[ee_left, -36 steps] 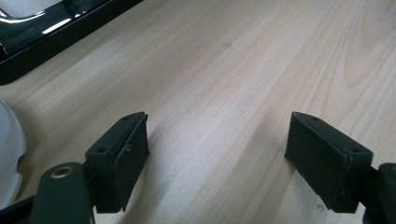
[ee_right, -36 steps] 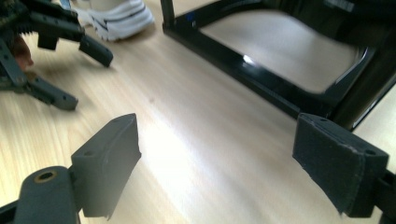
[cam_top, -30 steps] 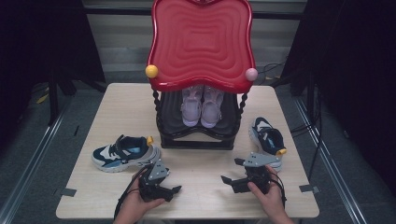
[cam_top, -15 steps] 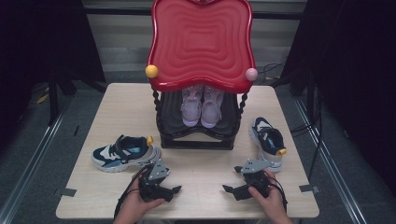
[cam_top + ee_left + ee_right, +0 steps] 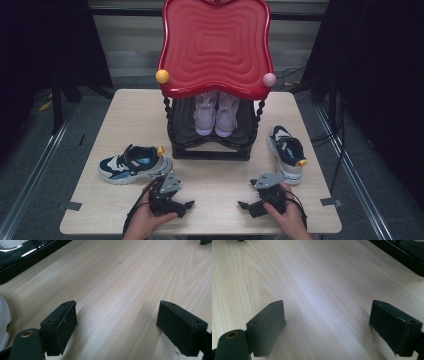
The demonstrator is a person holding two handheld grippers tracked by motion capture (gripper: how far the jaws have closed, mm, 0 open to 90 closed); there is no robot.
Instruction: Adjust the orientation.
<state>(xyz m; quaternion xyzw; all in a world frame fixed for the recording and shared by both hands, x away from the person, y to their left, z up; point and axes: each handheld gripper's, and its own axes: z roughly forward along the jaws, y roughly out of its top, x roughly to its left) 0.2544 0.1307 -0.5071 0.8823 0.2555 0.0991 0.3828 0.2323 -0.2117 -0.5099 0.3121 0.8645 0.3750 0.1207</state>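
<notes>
Resting low over the table [image 5: 210,175], both the left gripper [image 5: 186,206] and right gripper [image 5: 243,205] gape with bare wood between; the left's jaws have just been widening, near the blue shoe [image 5: 132,164].

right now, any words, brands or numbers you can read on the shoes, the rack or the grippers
None can be read.
Left blue sneaker: no legible brand or text.
Right blue sneaker: markings too small to read.
Pink shoes on the black rack: nothing legible.
Red tray top: ripple pattern, no lettering.
Left gripper and right gripper: plain black pads.
</notes>
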